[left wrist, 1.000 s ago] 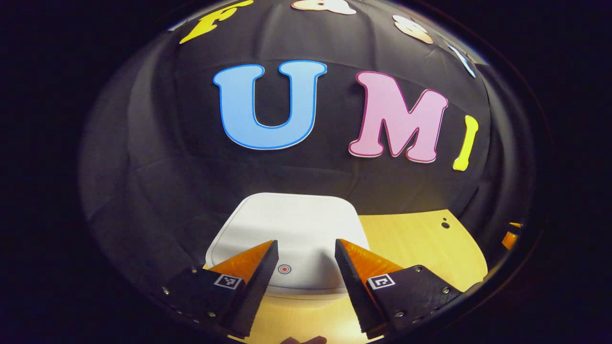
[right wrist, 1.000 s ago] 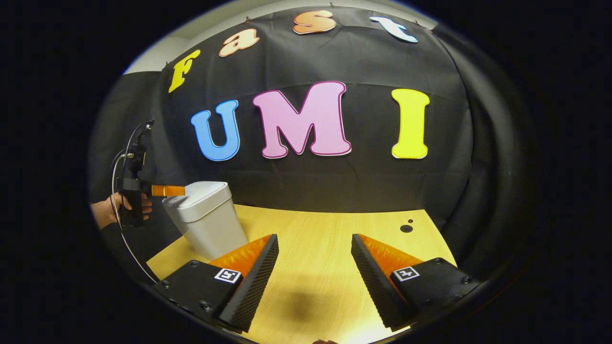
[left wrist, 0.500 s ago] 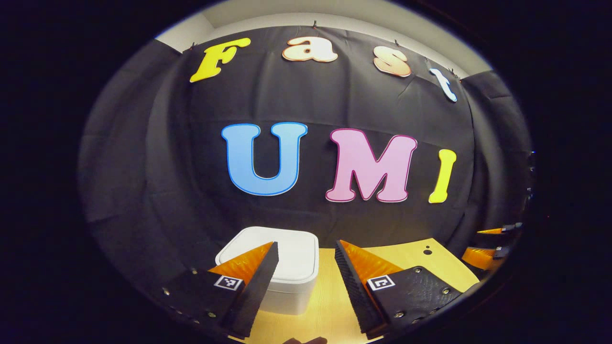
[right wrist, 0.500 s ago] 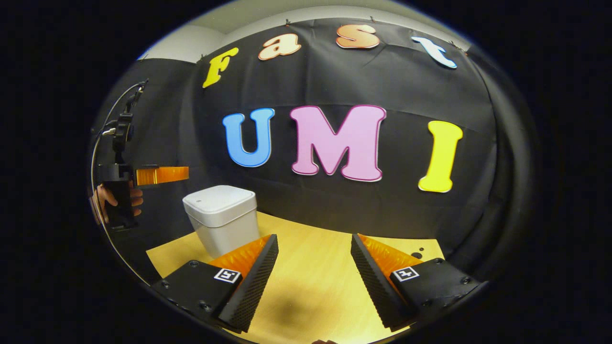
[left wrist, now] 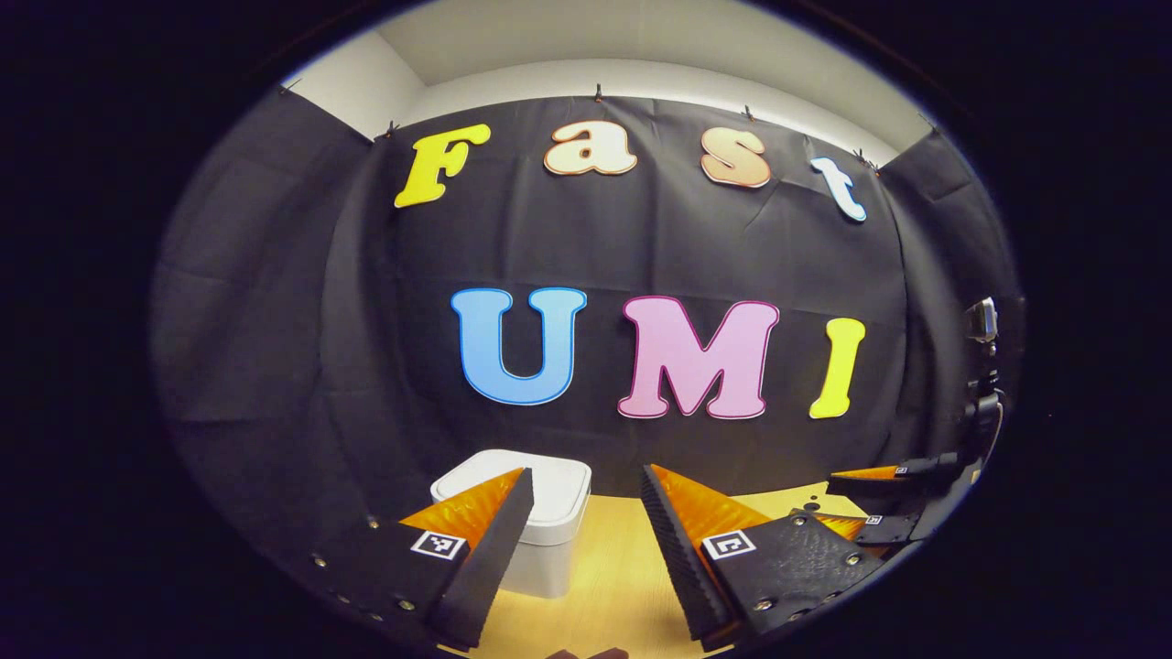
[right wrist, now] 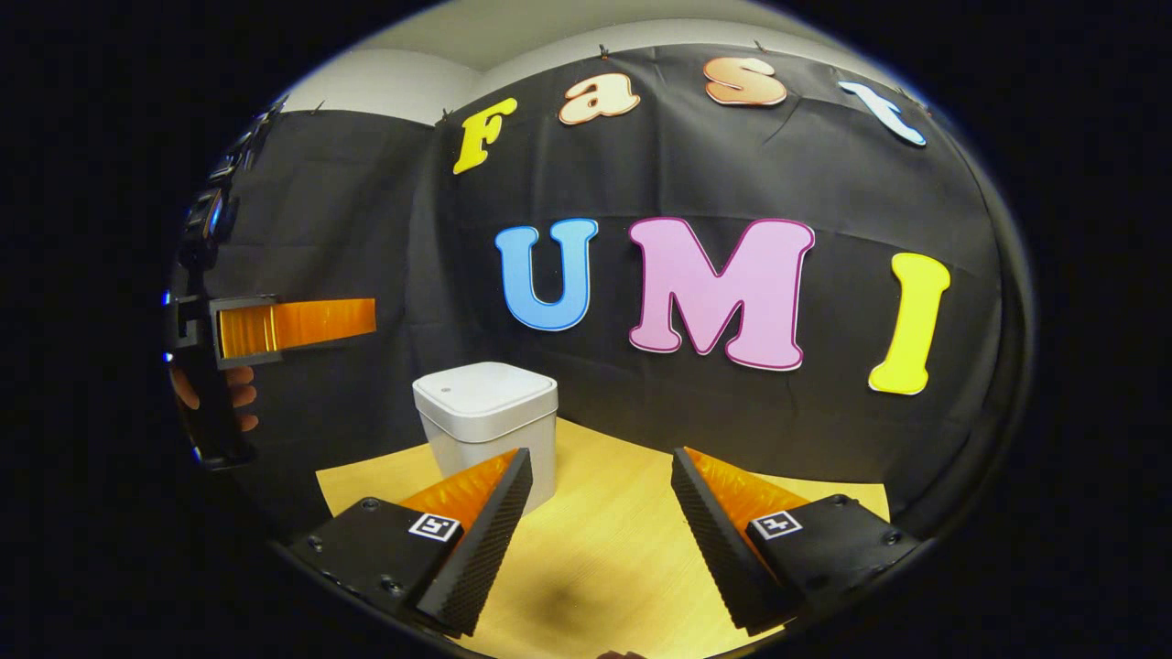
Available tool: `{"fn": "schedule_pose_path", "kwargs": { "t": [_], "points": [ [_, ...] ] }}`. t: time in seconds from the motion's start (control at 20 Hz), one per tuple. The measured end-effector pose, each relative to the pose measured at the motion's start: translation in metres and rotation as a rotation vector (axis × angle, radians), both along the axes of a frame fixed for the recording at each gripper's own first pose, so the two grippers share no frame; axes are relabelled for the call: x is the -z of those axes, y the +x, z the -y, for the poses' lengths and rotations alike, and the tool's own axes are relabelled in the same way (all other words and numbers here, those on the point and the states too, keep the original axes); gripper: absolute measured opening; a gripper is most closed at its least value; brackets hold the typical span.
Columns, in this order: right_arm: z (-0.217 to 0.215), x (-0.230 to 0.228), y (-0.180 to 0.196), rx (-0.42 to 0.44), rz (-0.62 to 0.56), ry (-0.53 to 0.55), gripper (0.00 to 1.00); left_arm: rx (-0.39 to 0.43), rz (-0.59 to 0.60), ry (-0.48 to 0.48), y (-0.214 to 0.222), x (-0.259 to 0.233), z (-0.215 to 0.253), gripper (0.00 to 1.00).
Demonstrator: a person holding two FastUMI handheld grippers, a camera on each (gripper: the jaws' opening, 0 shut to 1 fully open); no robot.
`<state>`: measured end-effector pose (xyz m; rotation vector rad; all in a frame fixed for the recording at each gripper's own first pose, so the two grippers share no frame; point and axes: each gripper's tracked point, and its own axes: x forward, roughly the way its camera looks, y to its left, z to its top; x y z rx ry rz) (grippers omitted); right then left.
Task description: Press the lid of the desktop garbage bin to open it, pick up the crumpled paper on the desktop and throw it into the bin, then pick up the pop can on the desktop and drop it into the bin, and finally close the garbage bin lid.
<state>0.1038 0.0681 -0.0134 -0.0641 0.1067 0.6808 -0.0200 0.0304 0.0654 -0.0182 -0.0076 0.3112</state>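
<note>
In the left gripper view, the left gripper's (left wrist: 586, 513) near finger covered the front left corner of the bin (left wrist: 540, 540), and the tabletop (left wrist: 623, 586) ran out of sight behind both fingers. The right gripper (left wrist: 879, 499) sat at the far right edge, partly behind a finger and cut off by the rim. In the right gripper view, the hand (right wrist: 240, 395) holding the left gripper (right wrist: 302, 322) was mostly hidden behind its handle.

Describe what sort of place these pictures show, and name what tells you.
Probably a recording booth, not a home: black cloth wall, a bare wooden desktop carrying one white bin, and a hand-held gripper.
</note>
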Motion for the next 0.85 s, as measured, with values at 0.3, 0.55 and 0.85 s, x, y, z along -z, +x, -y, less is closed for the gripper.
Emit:
{"fn": "schedule_pose_path", "kwargs": {
  "t": [0.3, 0.55, 0.85],
  "points": [
    [0.025, -0.015, -0.042, 0.058, 0.008, 0.018, 0.99, 0.029, 0.016, -0.002, -0.037, -0.002, 0.024, 0.79],
    [0.038, -0.03, -0.078, 0.08, 0.081, 0.004, 0.99, 0.062, 0.087, -0.018, -0.066, -0.011, 0.05, 0.77],
    [0.038, -0.041, -0.078, 0.028, 0.093, 0.023, 0.98, 0.018, 0.086, 0.035, -0.062, -0.024, 0.058, 0.79]
  ]
}}
